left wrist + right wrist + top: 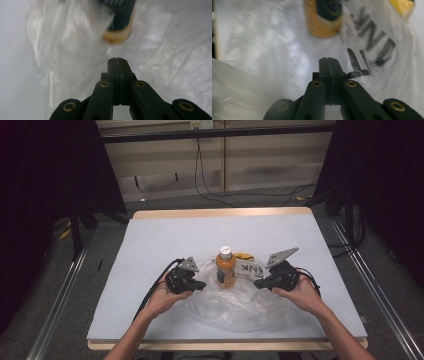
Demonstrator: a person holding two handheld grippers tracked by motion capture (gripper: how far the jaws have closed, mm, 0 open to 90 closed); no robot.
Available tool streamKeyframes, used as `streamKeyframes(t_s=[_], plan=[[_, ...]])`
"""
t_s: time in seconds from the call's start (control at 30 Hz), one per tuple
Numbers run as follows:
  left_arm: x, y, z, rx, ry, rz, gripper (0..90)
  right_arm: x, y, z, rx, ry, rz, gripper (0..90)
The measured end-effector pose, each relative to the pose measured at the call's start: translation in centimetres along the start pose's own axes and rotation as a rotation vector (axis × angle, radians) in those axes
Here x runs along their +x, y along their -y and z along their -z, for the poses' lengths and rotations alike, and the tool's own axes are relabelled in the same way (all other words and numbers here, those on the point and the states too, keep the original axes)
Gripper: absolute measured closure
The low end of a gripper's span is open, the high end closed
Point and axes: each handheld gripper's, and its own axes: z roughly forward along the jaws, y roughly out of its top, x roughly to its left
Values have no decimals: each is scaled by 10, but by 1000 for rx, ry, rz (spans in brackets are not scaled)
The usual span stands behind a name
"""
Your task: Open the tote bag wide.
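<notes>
Here, an orange bottle [225,267] stands upright on a plastic bag [225,307]; both hand-held grippers closed, empty.

Orange bottle [225,270] with white cap, clear plastic bag [235,302] with black lettering.

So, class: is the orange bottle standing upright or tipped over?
Upright: the orange bottle stands on the clear plastic bag, white cap on top.

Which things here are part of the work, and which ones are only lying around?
Part of the work:
- orange bottle, upright on the bag
- clear plastic bag, crumpled on the table, black letters on it
- left gripper and right gripper, jaws shut, one on each side of the bottle

Only lying around:
- cables on the floor behind the table
</notes>
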Motion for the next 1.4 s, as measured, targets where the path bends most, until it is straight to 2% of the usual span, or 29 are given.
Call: streamKeyframes(t_s=[0.03,0.07,0.13,0.2,0.27,0.33,0.43,0.47,0.5,0.53,0.63,0.7,0.73,0.83,0.87,0.9,0.97,1.0,1.03,1.07,1.1,1.13,1.17,1.23,1.27,1.3,1.33,1.37,1.4], plan=[[-2,4,-3,10,4,10,900,-6,2,-2,17,15,-6,900],[-5,7,-5,10,16,17,900,-11,5,-4,36,7,-10,900],[-10,13,-4,14,24,4,900,-17,13,-6,85,9,-4,900],[-15,19,0,23,21,-2,900,-15,23,-4,111,-2,-1,900],[-19,25,5,30,23,-5,900,-11,33,-1,150,14,15,900],[-23,29,10,43,18,-15,900,-8,41,4,132,13,25,900],[-27,30,13,67,10,-30,900,-4,46,11,152,25,40,900],[-28,29,14,56,21,-23,900,-4,47,12,153,32,67,900],[-28,28,15,39,41,-26,900,-2,48,14,160,38,50,900],[-27,25,17,16,46,-31,900,-2,47,16,153,45,63,900],[-24,13,25,-79,61,-28,900,-7,43,20,84,48,36,900],[-22,3,27,-109,60,-42,900,-12,37,20,50,53,27,900],[-21,-2,26,-126,61,-34,900,-13,34,19,45,57,17,900],[-12,-11,16,-94,27,-27,900,-21,26,12,42,70,18,900],[-7,-11,11,-85,33,-12,900,-24,24,9,52,79,16,900],[-5,-10,6,-58,17,2,900,-28,22,5,57,84,11,900],[2,-7,-2,-34,9,3,900,-37,21,-2,66,92,-16,900],[2,-6,-5,-47,10,28,900,-41,21,-7,66,94,-18,900],[4,-4,-7,-40,-1,39,900,-44,20,-11,76,100,-31,900],[6,-2,-8,-26,-6,29,900,-48,19,-14,76,114,-27,900],[7,0,-9,-29,-16,50,900,-51,17,-18,73,115,-29,900],[9,2,-10,-24,-29,47,900,-52,14,-20,76,130,-40,900],[11,4,-10,-6,-34,40,900,-54,12,-22,67,130,-31,900],[12,7,-9,-14,-41,83,900,-55,7,-27,66,144,-35,900],[12,8,-8,-7,-49,84,900,-56,5,-29,63,153,-24,900],[15,9,-5,20,-62,62,900,-57,3,-32,57,156,-25,900],[15,11,-5,5,-58,89,900,-56,0,-34,61,156,-40,900],[16,13,-3,-2,-61,99,900,-55,-2,-37,53,147,-36,900],[18,15,0,26,-59,66,900,-53,-4,-38,56,146,-32,900]])
